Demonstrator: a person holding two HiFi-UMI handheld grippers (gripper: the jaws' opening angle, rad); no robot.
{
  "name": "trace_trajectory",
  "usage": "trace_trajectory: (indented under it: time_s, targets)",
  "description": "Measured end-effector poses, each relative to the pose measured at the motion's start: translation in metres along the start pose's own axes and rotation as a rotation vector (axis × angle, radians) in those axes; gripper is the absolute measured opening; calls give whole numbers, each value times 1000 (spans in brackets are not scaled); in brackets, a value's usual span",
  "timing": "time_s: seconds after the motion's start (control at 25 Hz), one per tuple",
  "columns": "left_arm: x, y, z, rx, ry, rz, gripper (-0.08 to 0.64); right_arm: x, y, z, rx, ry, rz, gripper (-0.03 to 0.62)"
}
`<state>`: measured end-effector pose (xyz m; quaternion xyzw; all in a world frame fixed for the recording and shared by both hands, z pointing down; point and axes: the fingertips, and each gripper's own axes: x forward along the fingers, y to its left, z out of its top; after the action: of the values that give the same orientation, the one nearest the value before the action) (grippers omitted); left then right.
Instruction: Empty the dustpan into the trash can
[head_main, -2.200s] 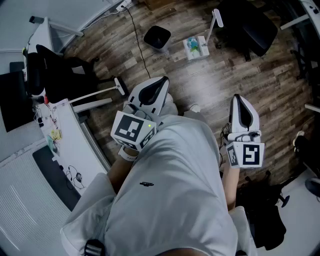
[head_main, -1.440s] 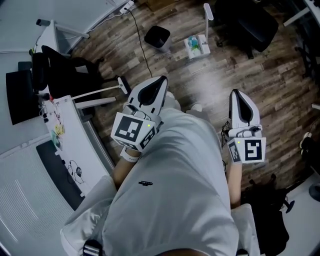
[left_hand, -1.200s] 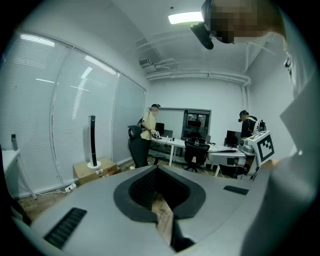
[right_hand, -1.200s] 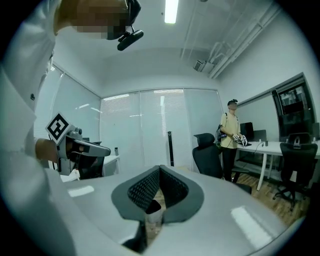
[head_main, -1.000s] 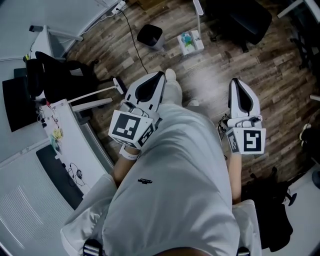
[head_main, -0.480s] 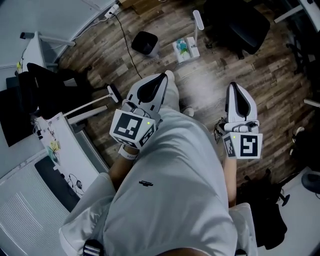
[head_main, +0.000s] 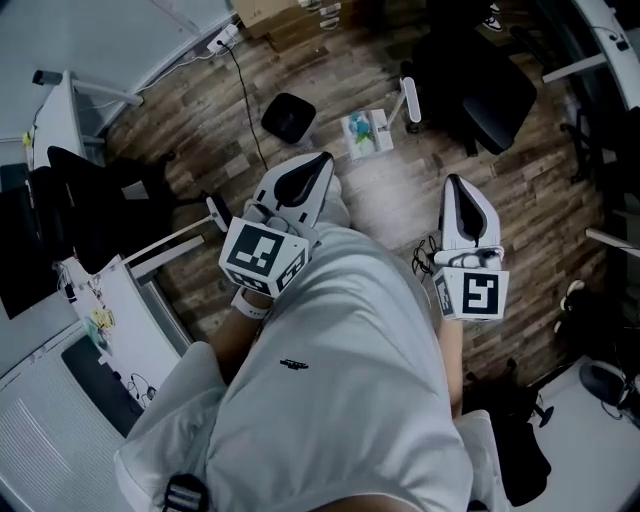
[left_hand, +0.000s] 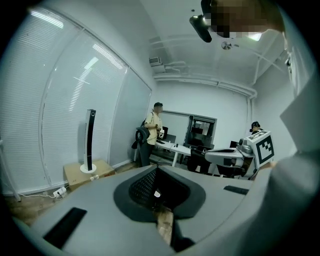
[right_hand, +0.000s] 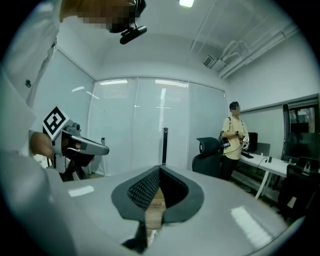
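Both tools clenched, nothing in them: left tool (head_main: 322, 162), right tool (head_main: 453, 185), both over the wood floor (head_main: 400, 205). Dustpan (head_main: 366, 133) sits on the floor ahead, trash can (head_main: 288, 117) just left of it, not touching. Black chair (head_main: 485, 75) crowds the dustpan's right side. Bare floor between dustpan and tools. Cable (head_main: 248, 110) runs past the trash can.

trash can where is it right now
Head view, upper middle: the black trash can stands on the wood floor, just left of the dustpan.
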<state>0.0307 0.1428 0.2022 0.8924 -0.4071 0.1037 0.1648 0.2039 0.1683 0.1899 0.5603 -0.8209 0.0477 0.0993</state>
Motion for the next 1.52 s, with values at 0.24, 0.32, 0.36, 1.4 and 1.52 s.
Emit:
trace_trajectory:
  time_s: [0.24, 0.32, 0.36, 1.4, 1.52]
  targets:
    - [23, 53, 23, -12, -56, -23, 6, 49, -11, 4, -1, 27, -48, 12]
    - [31, 66, 27, -9, -65, -31, 8, 65, -15, -2, 5, 54, -61, 12]
    - [33, 70, 28, -4, -67, -37, 6, 72, -16, -7, -3, 85, -70, 12]
    - [93, 120, -6, -67, 109, -31, 6, 163, -24, -51, -77, 280, 31, 97]
    - [105, 126, -9, -78, 117, -21, 7, 181, -27, -60, -54, 284, 61, 125]
